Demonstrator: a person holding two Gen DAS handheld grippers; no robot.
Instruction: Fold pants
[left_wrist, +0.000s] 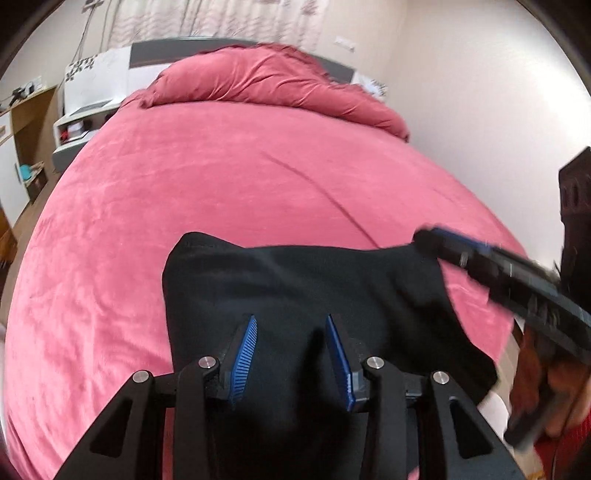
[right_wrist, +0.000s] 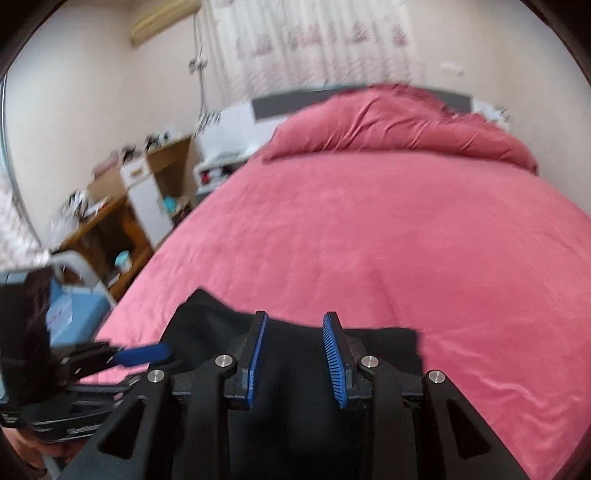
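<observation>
Black pants (left_wrist: 303, 295) lie at the near edge of the pink bed (left_wrist: 221, 184), folded into a compact shape. My left gripper (left_wrist: 291, 321) is open, its blue pads just above the pants' near part. My right gripper (right_wrist: 295, 317) is open too, hovering over the pants (right_wrist: 295, 343) near their far edge. In the left wrist view the right gripper (left_wrist: 436, 236) reaches in from the right, its tips at the pants' far right corner. In the right wrist view the left gripper (right_wrist: 147, 352) shows at the lower left, beside the pants' left edge.
A bunched pink duvet (left_wrist: 273, 81) lies at the head of the bed by a grey and white headboard (left_wrist: 155, 55). A wooden desk and shelves (right_wrist: 122, 206) stand left of the bed, with a blue and white box (right_wrist: 74, 306) nearby. A wall runs along the right.
</observation>
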